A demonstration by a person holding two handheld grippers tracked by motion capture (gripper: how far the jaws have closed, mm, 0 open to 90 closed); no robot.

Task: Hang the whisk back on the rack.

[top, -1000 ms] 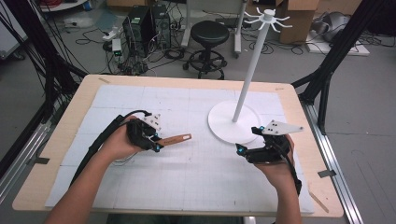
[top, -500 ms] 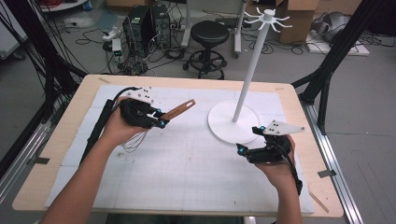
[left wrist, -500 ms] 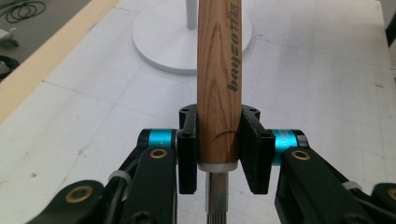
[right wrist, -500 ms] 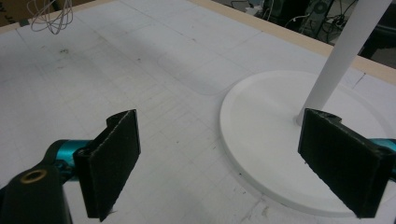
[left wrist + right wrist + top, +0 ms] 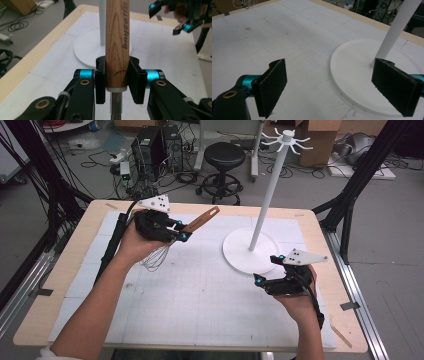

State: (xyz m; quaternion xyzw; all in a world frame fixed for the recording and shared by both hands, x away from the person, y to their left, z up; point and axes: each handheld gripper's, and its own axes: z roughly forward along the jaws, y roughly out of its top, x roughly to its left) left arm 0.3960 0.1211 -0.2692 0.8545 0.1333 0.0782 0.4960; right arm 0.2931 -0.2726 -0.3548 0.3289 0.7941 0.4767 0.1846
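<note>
Left gripper (image 5: 181, 233) has lifted the whisk (image 5: 172, 241) off the table, carried it up-left, handle now tilted toward the stand (image 5: 260, 215)

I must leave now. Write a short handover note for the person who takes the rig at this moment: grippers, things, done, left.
Left gripper: shut on the wooden-handled wire whisk, gripped low on the handle near the metal collar; the whisk is off the table, handle pointing up toward the stand, wires hanging below the hand.
Right gripper: open, holding nothing, above the white mat near the stand's base.
Tall white stand with hooks at the top: upright on its round base at the far right of the table; hooks bare.
Done: whisk picked up.
Left: probably hang the whisk on a hook; the right gripper could steady the stand.
</note>
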